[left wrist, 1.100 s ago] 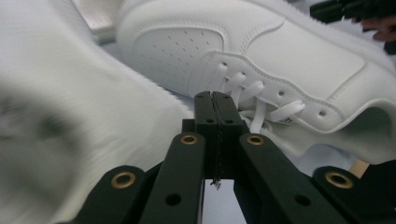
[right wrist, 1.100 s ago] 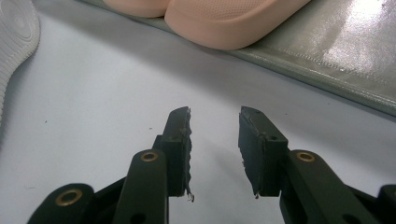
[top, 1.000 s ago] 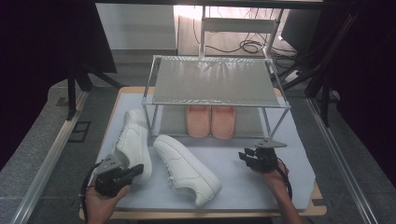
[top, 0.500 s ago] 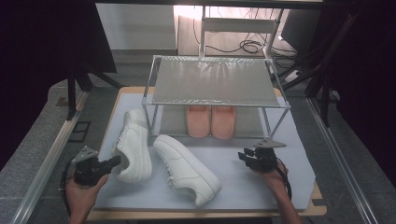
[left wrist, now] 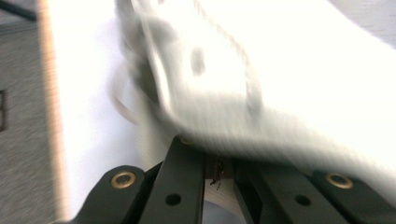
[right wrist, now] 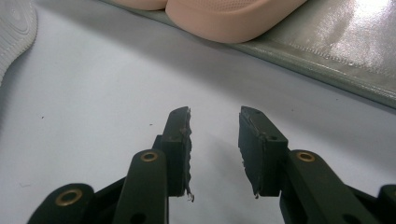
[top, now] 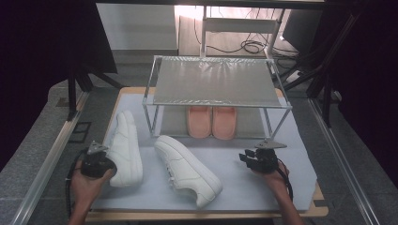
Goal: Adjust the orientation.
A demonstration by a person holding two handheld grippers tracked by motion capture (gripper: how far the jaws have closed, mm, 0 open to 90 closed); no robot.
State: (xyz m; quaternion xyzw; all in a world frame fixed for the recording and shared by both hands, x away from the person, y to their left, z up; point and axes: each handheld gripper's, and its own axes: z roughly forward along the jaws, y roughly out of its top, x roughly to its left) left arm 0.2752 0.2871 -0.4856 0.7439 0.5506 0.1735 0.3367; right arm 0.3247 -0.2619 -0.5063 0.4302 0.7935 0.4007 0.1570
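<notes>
Two white sneakers lie on the pale mat: the left sneaker (top: 126, 147) and the right sneaker (top: 187, 169). My left gripper (top: 107, 161) is at the left sneaker's outer side. In the left gripper view its jaws (left wrist: 219, 161) stand nearly together on the blurred white sneaker (left wrist: 280, 88), whose edge covers their tips. My right gripper (top: 245, 158) rests low on the mat right of the sneakers, open (right wrist: 215, 122), with nothing between its jaws. A pink pair of shoes (top: 211, 122) sits under the rack, and its soles (right wrist: 224, 16) lie just ahead of the right gripper.
A metal-framed rack (top: 213, 82) with a silvery top shelf stands at the back of the mat (top: 281, 187). Its lower shelf edge (right wrist: 336, 56) lies ahead of the right gripper. A rail (top: 42, 168) borders the table's left side.
My left gripper swung from the left sneaker's heel out to its left side and closed on it; the sneaker shifted slightly left. The right gripper has stayed put.
</notes>
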